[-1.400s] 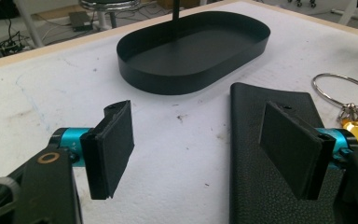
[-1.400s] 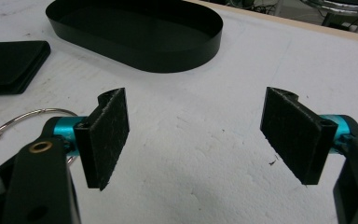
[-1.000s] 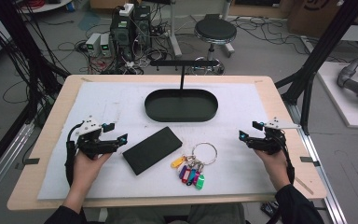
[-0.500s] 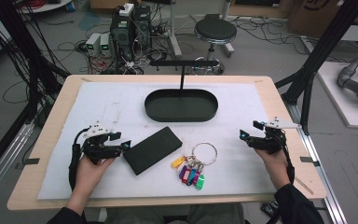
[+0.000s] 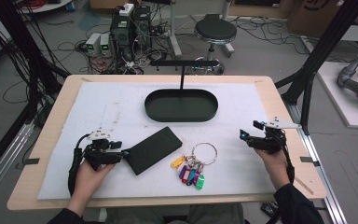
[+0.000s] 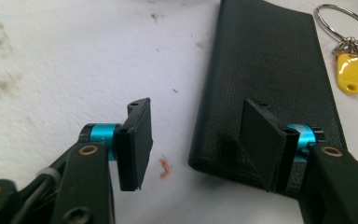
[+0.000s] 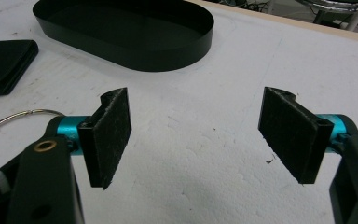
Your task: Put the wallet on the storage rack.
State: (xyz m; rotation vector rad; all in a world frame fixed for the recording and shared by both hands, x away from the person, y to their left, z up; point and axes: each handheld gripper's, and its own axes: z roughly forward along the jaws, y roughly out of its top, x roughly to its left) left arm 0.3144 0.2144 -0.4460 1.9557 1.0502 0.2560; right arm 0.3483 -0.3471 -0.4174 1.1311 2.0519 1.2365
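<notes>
Looking down over a pale wooden surface [image 5: 279, 93] topped with a white foam sheet [image 5: 112, 107], with cables, computer boxes and a round stool on the floor behind. Reaching with the left gripper [image 6: 198, 140] for the flat black leather wallet [image 5: 152, 149], which is lying slantwise near the middle of the sheet, in front of the black oval metal tray [image 5: 182, 116] and just left of the steel key ring with coloured plastic tags [image 5: 192, 169], apart from both. Straddling the wallet's near corner with the jaws, one pad hovering over bare foam and the other over the leather, neither pressing yet. Having just been closing those jaws, though not yet clamping: released for now, with only that corner between them. Resting the right gripper [image 7: 196, 135] low over bare foam at the right side of the sheet, well apart from the wallet, jaws spread wide and grasping nothing. Judging the step in hand to be taking hold of the wallet. Doing it well probably means easing a little deeper along the edge before squeezing, so as to be biting on more than the tip of the corner. Also tilting the hand so that the outer pad is digging into the soft foam and sliding under the leather while the other is coming down on top. Closing slowly and squarely, rather than shoving sideways and nudging the wallet toward the keys. Lifting only once both pads are clearly pressing.
</notes>
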